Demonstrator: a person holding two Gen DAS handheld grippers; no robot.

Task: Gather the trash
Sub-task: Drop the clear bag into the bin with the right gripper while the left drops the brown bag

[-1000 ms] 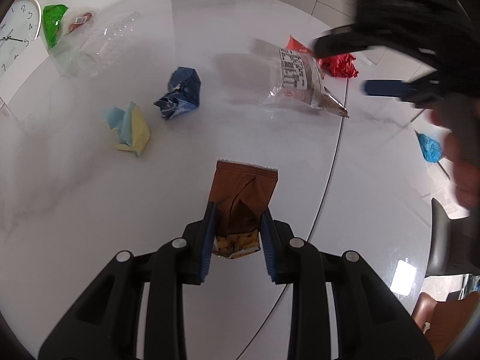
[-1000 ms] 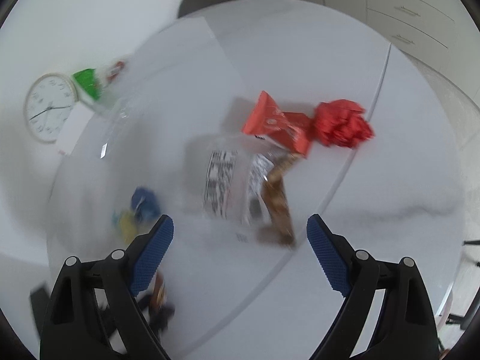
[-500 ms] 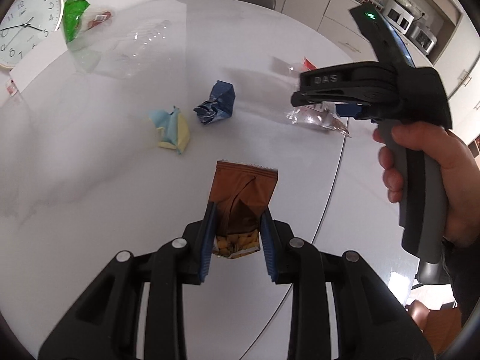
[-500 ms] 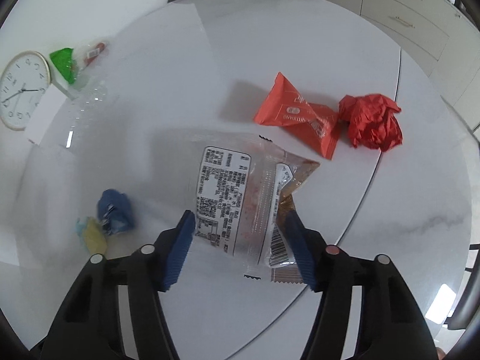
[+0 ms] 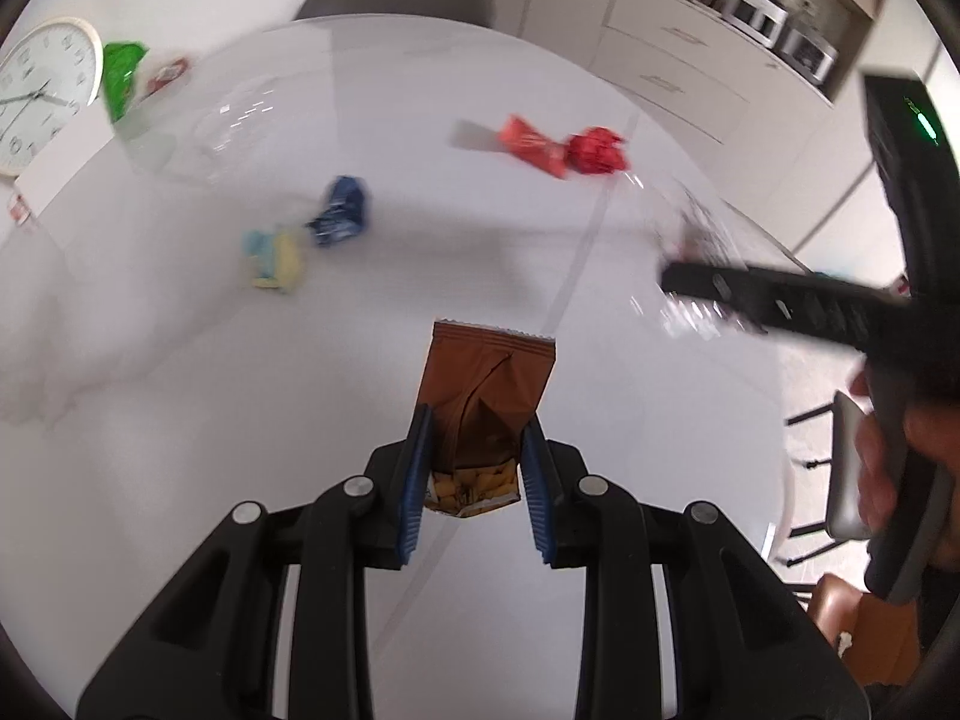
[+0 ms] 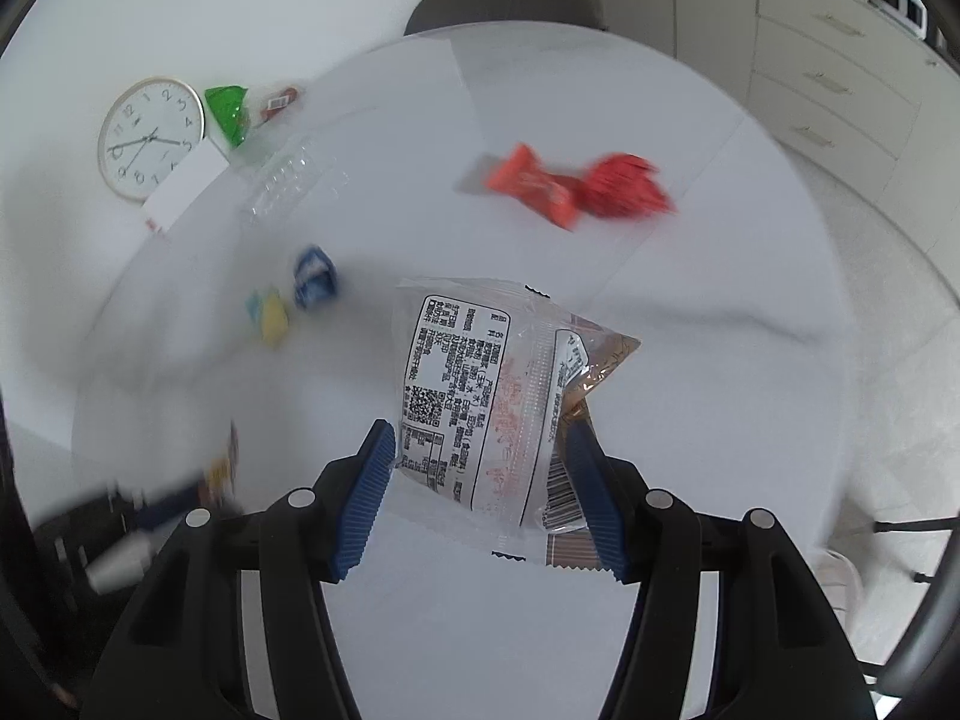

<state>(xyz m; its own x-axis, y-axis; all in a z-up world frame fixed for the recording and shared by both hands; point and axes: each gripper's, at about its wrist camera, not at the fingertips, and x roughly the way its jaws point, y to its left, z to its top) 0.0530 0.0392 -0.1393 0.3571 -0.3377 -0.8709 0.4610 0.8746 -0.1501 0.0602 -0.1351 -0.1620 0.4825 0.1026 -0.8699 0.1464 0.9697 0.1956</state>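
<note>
My right fingers (image 6: 384, 480) pinching clear wrapper (image 6: 480, 384), left gripper (image 5: 474, 474) clamping brown packet (image 5: 486, 384); both pointing lengthwise away from me, hanging off table (image 5: 180, 420)

The lower end of the brown snack packet (image 5: 486, 408) is tucked between the blue pads (image 5: 414, 480), partly hidden. The right gripper's body (image 5: 840, 312) smears across the left wrist view, covering most of the clear wrapper (image 6: 498, 390) there. The red wrapper (image 6: 534, 189) and the crumpled red paper (image 6: 627, 186) are motion-blurred — their print is unreadable. At the right wrist view's lower left, a dark blur — unidentifiable.
</note>
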